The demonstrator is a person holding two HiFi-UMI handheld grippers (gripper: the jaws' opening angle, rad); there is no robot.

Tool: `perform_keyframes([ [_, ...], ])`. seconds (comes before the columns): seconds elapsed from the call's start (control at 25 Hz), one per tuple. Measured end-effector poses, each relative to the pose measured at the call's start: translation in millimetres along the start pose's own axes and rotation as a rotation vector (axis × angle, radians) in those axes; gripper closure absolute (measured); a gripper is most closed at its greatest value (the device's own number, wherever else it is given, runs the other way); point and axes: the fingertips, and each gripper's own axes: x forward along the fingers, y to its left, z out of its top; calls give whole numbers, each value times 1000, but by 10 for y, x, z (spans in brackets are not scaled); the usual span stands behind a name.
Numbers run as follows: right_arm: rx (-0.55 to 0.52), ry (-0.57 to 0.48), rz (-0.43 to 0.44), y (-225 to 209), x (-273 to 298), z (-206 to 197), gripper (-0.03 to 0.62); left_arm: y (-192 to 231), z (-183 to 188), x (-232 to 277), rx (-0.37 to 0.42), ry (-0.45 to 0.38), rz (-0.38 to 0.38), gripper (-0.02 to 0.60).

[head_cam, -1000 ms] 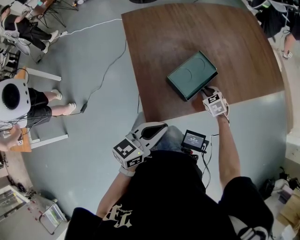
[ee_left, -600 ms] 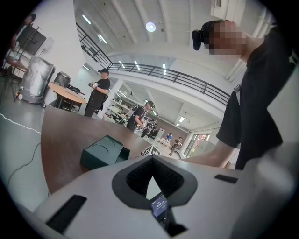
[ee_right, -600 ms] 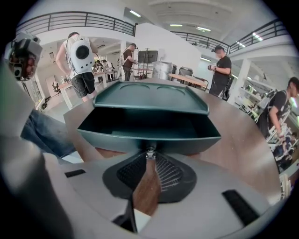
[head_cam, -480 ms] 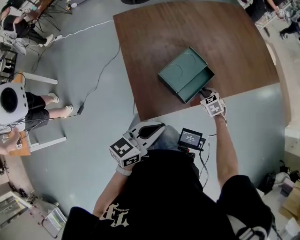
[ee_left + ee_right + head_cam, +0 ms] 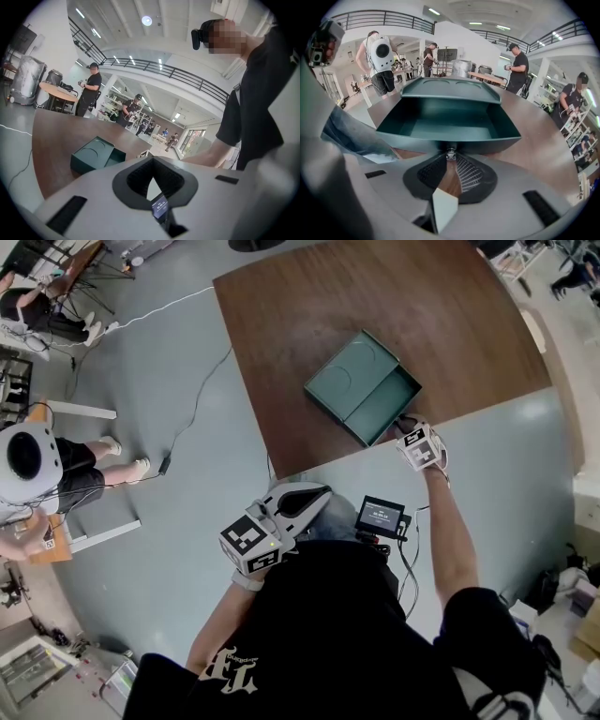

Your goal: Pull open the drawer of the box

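A dark green box (image 5: 352,381) lies on the brown table (image 5: 309,296), near its front edge. Its drawer (image 5: 384,407) stands pulled out toward me, empty inside (image 5: 445,119). My right gripper (image 5: 405,425) sits at the table's edge, shut on the small metal knob (image 5: 450,153) on the drawer's front. The box's lid (image 5: 450,89) shows above the drawer in the right gripper view. My left gripper (image 5: 323,491) hangs off the table by my body, its jaws together with nothing between them; in its own view the box (image 5: 91,157) lies ahead and to the left.
A small screen device (image 5: 379,516) hangs at my waist below the table's edge. A cable (image 5: 202,390) runs over the grey floor left of the table. People (image 5: 37,465) stand at desks to the far left. Bare tabletop stretches behind the box.
The drawer has slid out of the box toward me as my right gripper drew back to the table's edge. The left gripper has stayed where it was.
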Motion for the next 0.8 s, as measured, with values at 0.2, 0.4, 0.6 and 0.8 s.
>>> perform_keyframes([
  [0.2,0,17,18,34,-54,-108,542,-130,61,48,1,9,-12,577],
  [0.4,10,42,16,9,-82,-198,542,-195,115,81,2,28,-27,577],
  [0.6,22,57,21,17,-63,-231,542,-224,169,92,13,44,-51,577],
  [0.8,35,64,31,39,-71,-232,542,-291,287,77,36,54,-68,577],
])
